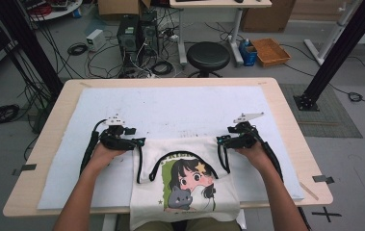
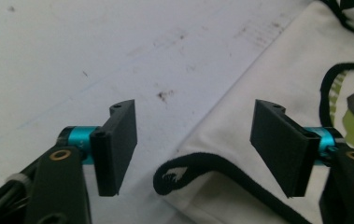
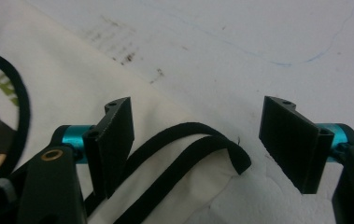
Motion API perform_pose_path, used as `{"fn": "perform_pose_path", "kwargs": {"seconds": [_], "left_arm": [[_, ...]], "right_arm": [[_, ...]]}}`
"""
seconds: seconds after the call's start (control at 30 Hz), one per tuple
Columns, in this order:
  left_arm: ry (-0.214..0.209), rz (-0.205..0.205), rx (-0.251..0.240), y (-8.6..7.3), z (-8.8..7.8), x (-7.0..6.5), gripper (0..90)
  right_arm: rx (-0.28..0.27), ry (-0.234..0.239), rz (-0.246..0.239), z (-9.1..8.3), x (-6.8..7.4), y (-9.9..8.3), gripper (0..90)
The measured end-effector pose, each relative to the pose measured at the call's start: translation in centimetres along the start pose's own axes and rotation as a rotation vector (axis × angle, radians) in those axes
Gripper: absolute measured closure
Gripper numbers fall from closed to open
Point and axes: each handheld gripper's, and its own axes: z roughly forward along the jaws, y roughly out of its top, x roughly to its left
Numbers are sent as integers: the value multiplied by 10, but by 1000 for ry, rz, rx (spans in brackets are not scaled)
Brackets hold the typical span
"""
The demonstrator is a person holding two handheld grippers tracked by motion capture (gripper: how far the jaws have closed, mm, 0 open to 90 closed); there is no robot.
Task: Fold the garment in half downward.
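Your white tank top (image 1: 185, 180) lies flat on the white foam mat (image 1: 170, 108), its lower part hanging over the near edge of the wooden table (image 1: 286, 115). The printed cartoon girl faces up, and the black-trimmed straps point away from you.

Your left gripper (image 1: 139, 142) sits at the garment's left shoulder. In the left gripper view its jaws stand wide apart, and the looped end of the left strap (image 2: 177, 172) lies on the mat between them, touching neither pad. Nothing is pinched.

Your right gripper (image 1: 221, 140) sits at the right shoulder. In the right gripper view the jaws are wide as well. The black right strap (image 3: 198, 149) curls up between them; it runs close beside the left-hand pad, though you cannot tell whether it touches, and it is well clear of the other pad.

Both of your hands rest low on the mat, one at each side of the top's neckline.
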Motion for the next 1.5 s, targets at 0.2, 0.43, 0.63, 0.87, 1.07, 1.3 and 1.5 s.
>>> {"fn": "perform_pose_path", "kwargs": {"seconds": [0.2, 0.43, 0.63, 0.87, 1.07, 1.3, 1.5], "left_arm": [[-22, 67, 73, -3, 2, -2, 667], [-48, 2, -24, 1, -3, -2, 838], [15, -93, -189, 9, -5, 6, 843], [-27, -105, -283, 9, -7, 13, 842], [-112, -25, -307, 5, -19, 1, 840], [-173, 10, -341, -13, -37, -19, 840], [-214, 55, -304, -29, -50, -40, 839]], "right_arm": [[65, 0, -76, 8, 4, 0, 585], [67, 14, -139, 1, 7, 2, 852], [-23, -84, -132, 3, -3, 14, 856], [-132, -102, -32, -2, -19, 25, 854], [-189, -12, -32, -16, -15, 10, 851], [-238, 84, -53, -42, -4, -6, 849], [-252, 171, -133, -64, 15, -17, 849]]}}
